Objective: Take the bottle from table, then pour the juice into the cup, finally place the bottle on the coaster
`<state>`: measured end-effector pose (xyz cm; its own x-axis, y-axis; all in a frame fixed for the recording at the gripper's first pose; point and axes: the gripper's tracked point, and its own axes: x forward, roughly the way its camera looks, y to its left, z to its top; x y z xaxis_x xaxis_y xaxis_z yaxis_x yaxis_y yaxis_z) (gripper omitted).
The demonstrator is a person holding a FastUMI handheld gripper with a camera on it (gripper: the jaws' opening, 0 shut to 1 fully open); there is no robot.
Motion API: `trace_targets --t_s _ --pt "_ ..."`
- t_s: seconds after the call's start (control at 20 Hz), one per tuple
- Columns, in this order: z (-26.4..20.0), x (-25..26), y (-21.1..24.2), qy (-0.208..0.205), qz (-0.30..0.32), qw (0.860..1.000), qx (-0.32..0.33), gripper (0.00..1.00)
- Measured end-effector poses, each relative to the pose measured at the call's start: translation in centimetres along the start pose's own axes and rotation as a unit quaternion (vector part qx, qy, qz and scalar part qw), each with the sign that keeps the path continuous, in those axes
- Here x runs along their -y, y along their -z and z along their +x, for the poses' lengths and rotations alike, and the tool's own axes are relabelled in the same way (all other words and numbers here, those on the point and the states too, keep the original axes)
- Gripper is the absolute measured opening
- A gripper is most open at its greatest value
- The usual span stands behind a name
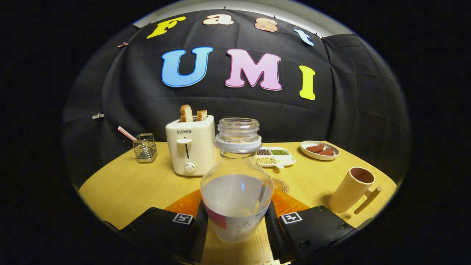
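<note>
Two fingers of the gripper [236,221] press the bottle [236,184] at lower centre. We judge it rigid, smooth, part-full (open-mouthed, so spillable); low on its wide body suits the hold. Cup [352,189] stands lower right, coaster [280,185] just behind, toaster [190,145] beyond.

gripper [236,224] wears square black-and-white marker tags and small screws.

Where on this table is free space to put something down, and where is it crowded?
With the gripper shut on the bottle, bare wood lies between toaster and utensil holder, and between cup and divided dish. Crowded: behind the bottle, around the coaster.
</note>
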<state>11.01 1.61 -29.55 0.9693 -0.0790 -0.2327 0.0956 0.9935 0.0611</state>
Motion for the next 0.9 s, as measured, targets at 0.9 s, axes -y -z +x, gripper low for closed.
trace_targets --t_s 0.9 --pt "-3.7 9.4 -8.2 -0.014 0.305 0.952 -0.034 0.71"
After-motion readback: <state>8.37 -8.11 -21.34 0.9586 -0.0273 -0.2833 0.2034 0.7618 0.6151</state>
